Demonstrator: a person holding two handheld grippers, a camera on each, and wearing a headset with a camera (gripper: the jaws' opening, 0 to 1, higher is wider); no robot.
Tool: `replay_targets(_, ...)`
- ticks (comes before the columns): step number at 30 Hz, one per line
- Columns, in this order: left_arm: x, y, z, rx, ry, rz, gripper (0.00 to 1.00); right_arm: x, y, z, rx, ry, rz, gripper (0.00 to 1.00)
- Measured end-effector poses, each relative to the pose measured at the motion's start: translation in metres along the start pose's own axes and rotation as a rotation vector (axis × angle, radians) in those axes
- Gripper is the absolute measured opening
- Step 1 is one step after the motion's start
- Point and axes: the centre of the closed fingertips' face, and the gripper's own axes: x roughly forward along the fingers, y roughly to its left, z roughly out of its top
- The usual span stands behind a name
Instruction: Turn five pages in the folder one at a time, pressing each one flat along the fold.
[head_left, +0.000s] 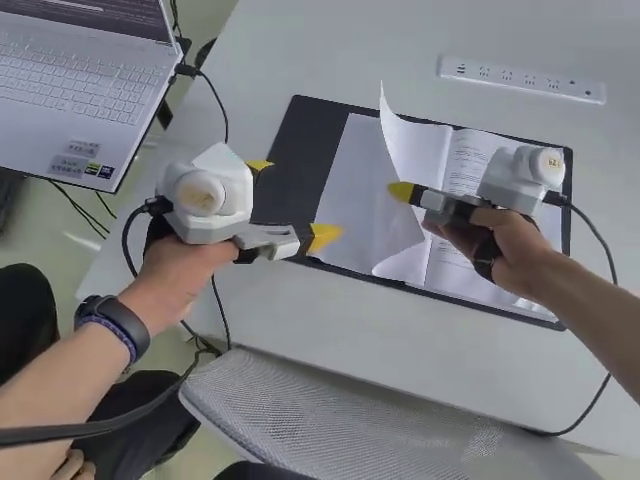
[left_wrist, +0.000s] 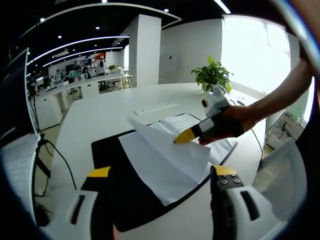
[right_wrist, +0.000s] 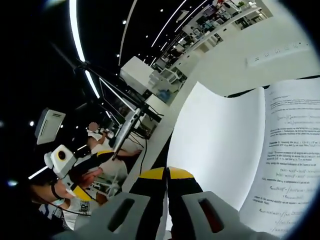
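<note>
Head view puts the black folder (head_left: 295, 150) open on the white tabletop (head_left: 330, 50), close to the front edge and angled, with its left cover bare. You have your right gripper (head_left: 402, 191) over the middle of the folder, its yellow tips pinched together on the free edge of a page (head_left: 365, 210). That page stands curled up off the stack, blank side toward you, and its top corner rises above the folder's far edge. A printed page (head_left: 470, 160) lies flat beneath it on the right half. Your left gripper (head_left: 292, 201) hovers at the folder's left front corner with its jaws spread wide and nothing between them. A dark wristband (head_left: 115, 322) sits on that wrist. A power strip (head_left: 520, 78) lies near the tabletop's far right, well apart from the folder. A laptop (head_left: 80, 70) sits beyond the left edge, and a mesh chair (head_left: 350, 420) is just below the front edge. Right gripper view shows the right gripper (right_wrist: 167, 174) closed on the page (right_wrist: 215, 140), with the printed page (right_wrist: 290, 150) to its right. Left gripper view shows the left gripper (left_wrist: 162, 171) gaping toward the folder (left_wrist: 107, 150) and the lifted page (left_wrist: 165, 160), and the right gripper (left_wrist: 182, 136) at that page's edge. A potted plant (left_wrist: 212, 75) stands at the tabletop's far side.
</note>
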Motion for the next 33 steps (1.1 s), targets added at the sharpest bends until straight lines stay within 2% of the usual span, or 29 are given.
replay_targets(7, -0.003, 0.002, -0.005, -0.015, 0.0, 0.008, 0.79, 0.018, -0.005, -0.006, 0.031, 0.025, -0.009, 0.0)
replay_targets(15, -0.008, 0.004, -0.011, -0.031, 0.004, 0.014, 0.79, 0.033, 0.012, -0.018, 0.053, 0.059, 0.0, 0.0)
replay_targets(22, -0.01, 0.006, -0.013, -0.036, 0.006, 0.02, 0.79, 0.052, 0.001, -0.022, 0.073, 0.085, 0.005, 0.0)
replay_targets(31, -0.01, 0.005, -0.019, -0.043, 0.017, 0.02, 0.79, 0.068, -0.006, -0.028, 0.077, 0.101, -0.002, 0.01)
replay_targets(33, -0.01, 0.005, -0.02, -0.045, 0.019, 0.02, 0.79, 0.073, -0.014, -0.028, 0.081, 0.105, 0.0, 0.03)
